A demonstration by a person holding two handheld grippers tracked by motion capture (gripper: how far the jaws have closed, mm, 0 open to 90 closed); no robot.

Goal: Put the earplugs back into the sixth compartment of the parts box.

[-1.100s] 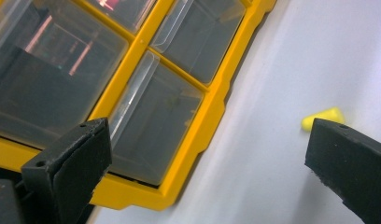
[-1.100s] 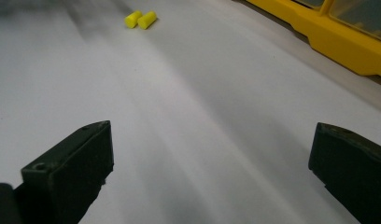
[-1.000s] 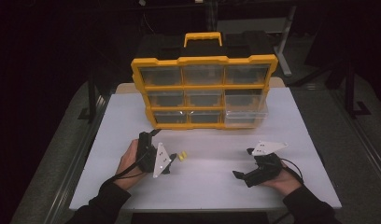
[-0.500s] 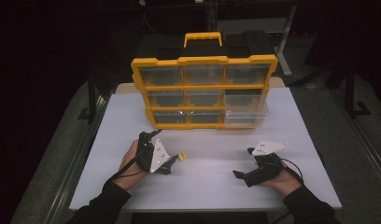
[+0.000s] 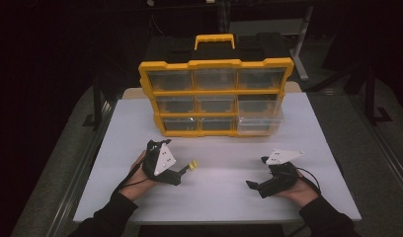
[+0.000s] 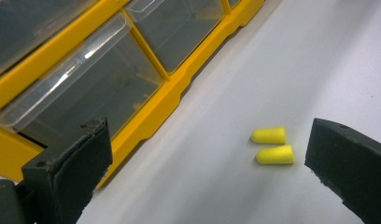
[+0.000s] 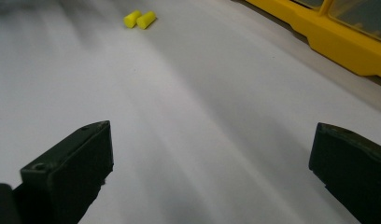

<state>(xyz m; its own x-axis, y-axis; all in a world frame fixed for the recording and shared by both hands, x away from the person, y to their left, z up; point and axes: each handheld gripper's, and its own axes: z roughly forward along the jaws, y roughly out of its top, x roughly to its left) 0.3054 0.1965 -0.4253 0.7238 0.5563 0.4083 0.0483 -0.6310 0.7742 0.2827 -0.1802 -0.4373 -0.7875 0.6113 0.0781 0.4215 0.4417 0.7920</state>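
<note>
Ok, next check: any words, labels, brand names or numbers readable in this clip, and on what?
None can be read.
Yellow organizer case: no label or brand mark shows on its frame, handle or clear drawers.
Two yellow earplugs: plain, unprinted.
Left gripper and right gripper: their plates carry only small dark dots, no lettering.
White table: unmarked.

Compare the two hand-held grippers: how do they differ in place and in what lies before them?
The left gripper has the two yellow earplugs close before its jaws; the right gripper sees them far off. The left sits nearer the yellow organizer, the right farther. Both are open, holding nothing.
</note>
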